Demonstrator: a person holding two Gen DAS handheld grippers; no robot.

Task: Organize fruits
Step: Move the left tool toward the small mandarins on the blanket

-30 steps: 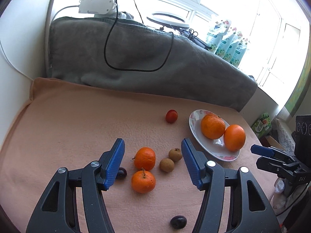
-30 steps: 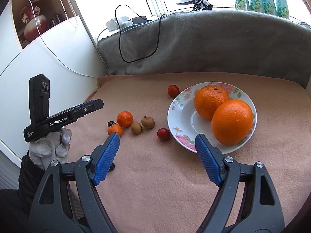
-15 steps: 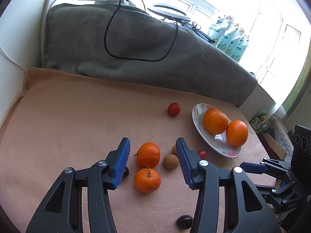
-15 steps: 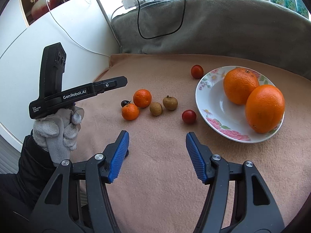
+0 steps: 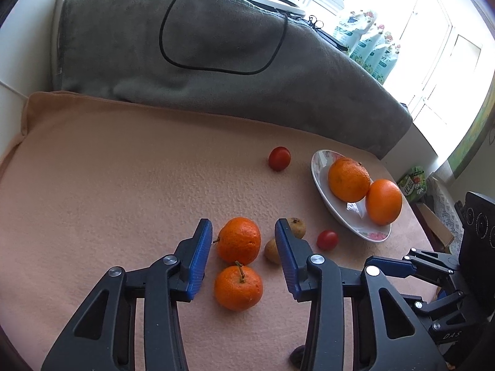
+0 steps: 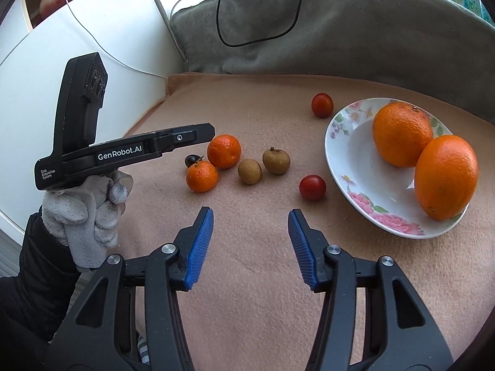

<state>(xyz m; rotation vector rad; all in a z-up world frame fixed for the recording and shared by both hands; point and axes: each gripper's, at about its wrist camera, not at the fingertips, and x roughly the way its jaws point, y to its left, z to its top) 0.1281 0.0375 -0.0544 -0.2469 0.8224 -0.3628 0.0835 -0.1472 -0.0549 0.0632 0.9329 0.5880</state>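
Note:
Two small tangerines (image 5: pixel 237 240) (image 5: pixel 238 287) lie on the peach cloth. My left gripper (image 5: pixel 241 258) is open, its blue pads either side of them. Two brown longans (image 6: pixel 249 170) (image 6: pixel 276 160), two cherry tomatoes (image 6: pixel 312 187) (image 6: pixel 322 104) and a dark fruit (image 6: pixel 191 159) lie nearby. A flowered plate (image 6: pixel 349 142) holds two big oranges (image 6: pixel 402 134) (image 6: pixel 445 176). My right gripper (image 6: pixel 250 241) is open and empty, short of the tomato. The left gripper also shows in the right wrist view (image 6: pixel 198 133).
A grey blanket roll (image 5: pixel 216 61) with a black cable (image 5: pixel 216 68) borders the cloth at the back. A white wall (image 6: pixel 92 61) stands to the left. Another dark fruit (image 5: pixel 297 355) lies under the left gripper's arm. Bags (image 5: pixel 371 46) stand by the window.
My left gripper has moved forward and down over the tangerines and narrowed its opening. My right gripper has moved closer to the fruit and narrowed too.

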